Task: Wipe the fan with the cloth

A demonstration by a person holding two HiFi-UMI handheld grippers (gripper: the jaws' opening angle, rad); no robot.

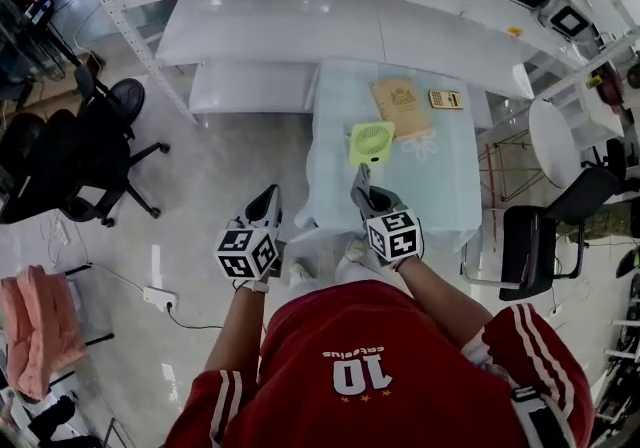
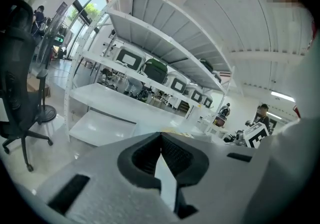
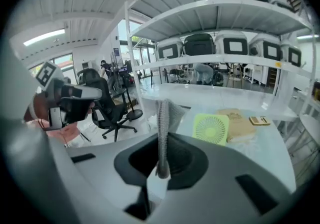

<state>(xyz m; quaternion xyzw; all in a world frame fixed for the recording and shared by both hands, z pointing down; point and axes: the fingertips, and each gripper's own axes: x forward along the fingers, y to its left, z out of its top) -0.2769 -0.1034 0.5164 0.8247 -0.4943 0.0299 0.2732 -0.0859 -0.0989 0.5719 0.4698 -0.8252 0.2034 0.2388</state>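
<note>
Head view: green fan (image 1: 372, 142) sits on the pale tabletop (image 1: 440, 186), upper centre of frame, grille toward the camera, just below a brown book (image 1: 398, 101). Right hand-held gripper (image 1: 364, 186) is over the tabletop's lower left part, short of the fan. Left hand-held gripper (image 1: 266, 206) hangs over the floor, left of the tabletop.

Left gripper view: jaws pressed together, nothing between them. White shelving (image 2: 150, 58) fills the background.

Right gripper view: jaws pinch a grey cloth (image 3: 165, 115), which stands up past the tips. The fan is right of centre, apart from the cloth.

Judgement: wiping not yet begun and the approach is in hand. Bring the cloth's free end flat onto the grille. Hold the pinch firm and stroke lightly, since the fan looks light and may slide. The empty left one could steady its frame.
</note>
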